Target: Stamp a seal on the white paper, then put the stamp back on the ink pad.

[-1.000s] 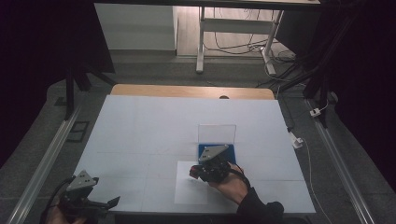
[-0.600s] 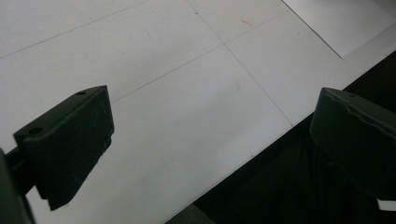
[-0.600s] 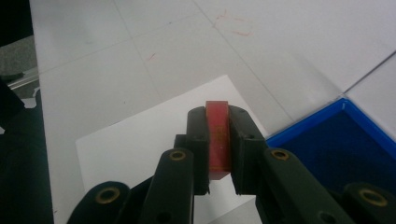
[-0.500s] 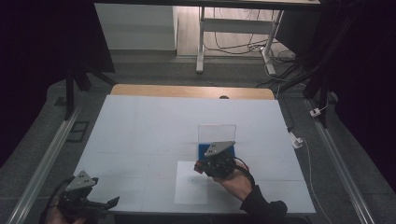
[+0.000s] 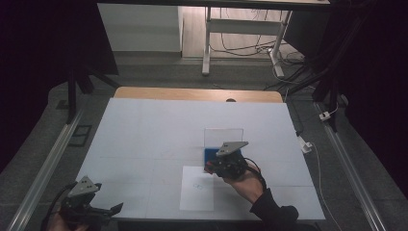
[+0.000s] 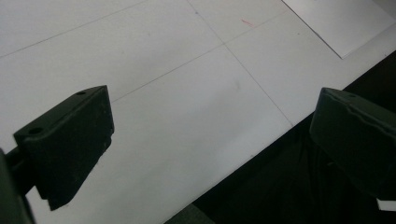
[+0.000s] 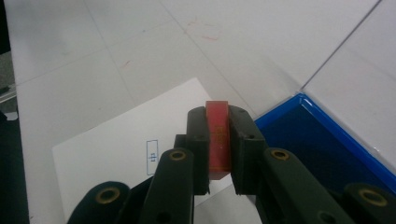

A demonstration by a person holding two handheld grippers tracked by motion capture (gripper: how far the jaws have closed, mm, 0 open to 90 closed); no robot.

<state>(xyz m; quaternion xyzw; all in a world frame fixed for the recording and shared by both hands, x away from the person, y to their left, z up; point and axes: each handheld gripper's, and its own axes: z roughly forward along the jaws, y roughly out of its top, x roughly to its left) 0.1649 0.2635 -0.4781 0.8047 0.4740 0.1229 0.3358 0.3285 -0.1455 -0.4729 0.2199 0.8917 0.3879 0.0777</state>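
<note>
red block [image 7: 217, 140] in right tongs [image 7: 218, 144], writing unreadable

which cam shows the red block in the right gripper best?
Right gripper view: the red block sits clamped between the jaws of the right gripper, close and sharp. In the high view that gripper covers the block. The left gripper view looks at bare table.

I see a white table [image 5: 144, 134] ruled with thin lines, carrying a white paper sheet [image 5: 197, 195] near its front edge and a blue tray [image 5: 210, 154] just beyond it.
</note>
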